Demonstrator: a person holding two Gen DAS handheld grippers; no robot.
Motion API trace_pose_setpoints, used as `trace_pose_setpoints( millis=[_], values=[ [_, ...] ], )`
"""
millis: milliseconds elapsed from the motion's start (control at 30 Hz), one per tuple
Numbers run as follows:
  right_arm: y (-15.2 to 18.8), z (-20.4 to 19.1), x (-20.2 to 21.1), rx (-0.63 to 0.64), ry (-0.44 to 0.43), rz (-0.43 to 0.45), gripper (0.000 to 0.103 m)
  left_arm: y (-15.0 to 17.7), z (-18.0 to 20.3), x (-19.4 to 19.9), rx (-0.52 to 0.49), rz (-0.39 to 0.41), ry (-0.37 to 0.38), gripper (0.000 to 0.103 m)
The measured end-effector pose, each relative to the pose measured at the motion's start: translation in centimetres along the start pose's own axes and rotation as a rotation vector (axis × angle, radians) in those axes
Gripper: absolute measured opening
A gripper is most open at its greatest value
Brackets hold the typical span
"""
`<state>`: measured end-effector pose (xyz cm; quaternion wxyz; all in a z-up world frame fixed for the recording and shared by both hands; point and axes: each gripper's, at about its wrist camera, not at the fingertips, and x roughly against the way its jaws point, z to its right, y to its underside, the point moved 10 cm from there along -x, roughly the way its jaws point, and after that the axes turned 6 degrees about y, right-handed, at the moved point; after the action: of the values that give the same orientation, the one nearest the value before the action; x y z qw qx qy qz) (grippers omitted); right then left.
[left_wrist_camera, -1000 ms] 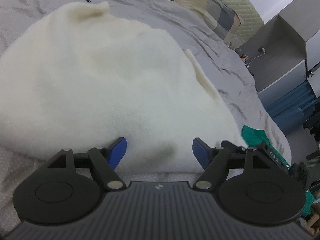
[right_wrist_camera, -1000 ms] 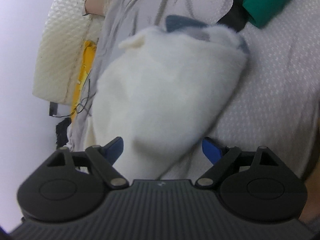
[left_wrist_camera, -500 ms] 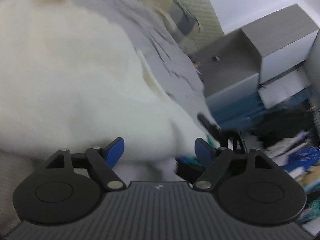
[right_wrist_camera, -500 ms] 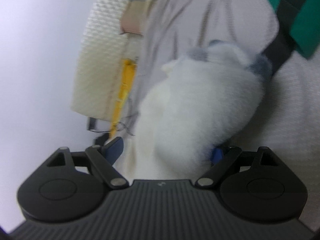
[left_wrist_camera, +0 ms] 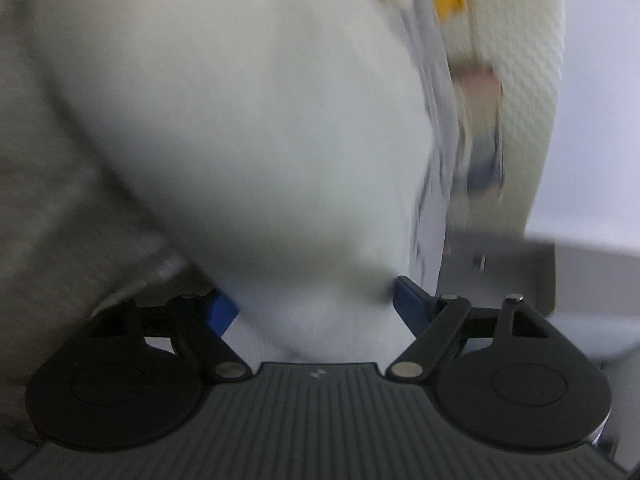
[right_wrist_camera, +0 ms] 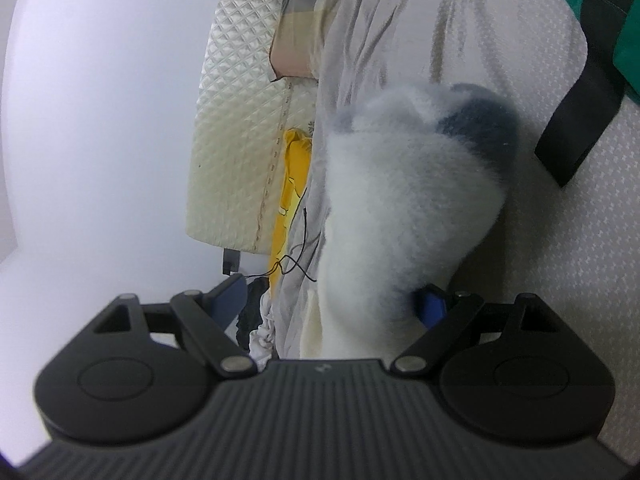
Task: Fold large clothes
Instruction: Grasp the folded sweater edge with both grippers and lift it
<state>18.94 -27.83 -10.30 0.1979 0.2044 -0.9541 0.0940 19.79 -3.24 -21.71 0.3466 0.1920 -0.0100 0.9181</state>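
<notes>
A white fleecy garment (left_wrist_camera: pixel 256 128) fills the blurred left wrist view and hangs down between the fingers of my left gripper (left_wrist_camera: pixel 316 304), whose jaws stand wide apart. In the right wrist view the same garment (right_wrist_camera: pixel 404 208), white with a dark grey patch (right_wrist_camera: pixel 480 120), lies bunched on the grey bed sheet (right_wrist_camera: pixel 560 240). My right gripper (right_wrist_camera: pixel 332 300) is open, with the garment's lower end lying between its fingers against the right blue pad (right_wrist_camera: pixel 432 306).
A cream quilted headboard (right_wrist_camera: pixel 236 120) and a checked pillow (right_wrist_camera: pixel 308 12) stand at the bed's head. A yellow item (right_wrist_camera: pixel 292 184) and a black cable (right_wrist_camera: pixel 296 264) lie by it. A green and black cloth (right_wrist_camera: pixel 600 40) lies at the right.
Both grippers have swung round sharply; the left view now faces the headboard. The garment has bunched up and come in between both pairs of fingers. Both stay open.
</notes>
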Motion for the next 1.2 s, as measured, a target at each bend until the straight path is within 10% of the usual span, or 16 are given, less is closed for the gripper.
trace_pose_setpoints(
  millis=[167, 400, 667, 933, 1200],
  values=[
    [0.2, 0.8, 0.3, -0.027, 0.025, 0.003, 0.089, -1.1, -0.1, 2.0, 0.013, 0.136, -0.022, 0.081],
    [0.6, 2.0, 0.0, -0.048, 0.095, -0.006, 0.089, -1.8, 2.6, 3.6, -0.216, 0.199, -0.104, 0.042],
    [3.3, 5.1, -2.0, -0.109, 0.219, -0.147, 0.087, -1.9, 4.4, 3.8, -0.285, 0.187, -0.089, 0.04],
    [2.4, 2.8, -1.9, 0.069, 0.234, -0.07, 0.044, -3.0, 6.7, 3.6, -0.399, 0.228, -0.063, 0.038],
    [3.2, 1.1, 0.7, 0.136, 0.168, -0.023, 0.038, -0.8, 9.5, 6.8, -0.555, 0.281, -0.031, 0.036]
  ],
)
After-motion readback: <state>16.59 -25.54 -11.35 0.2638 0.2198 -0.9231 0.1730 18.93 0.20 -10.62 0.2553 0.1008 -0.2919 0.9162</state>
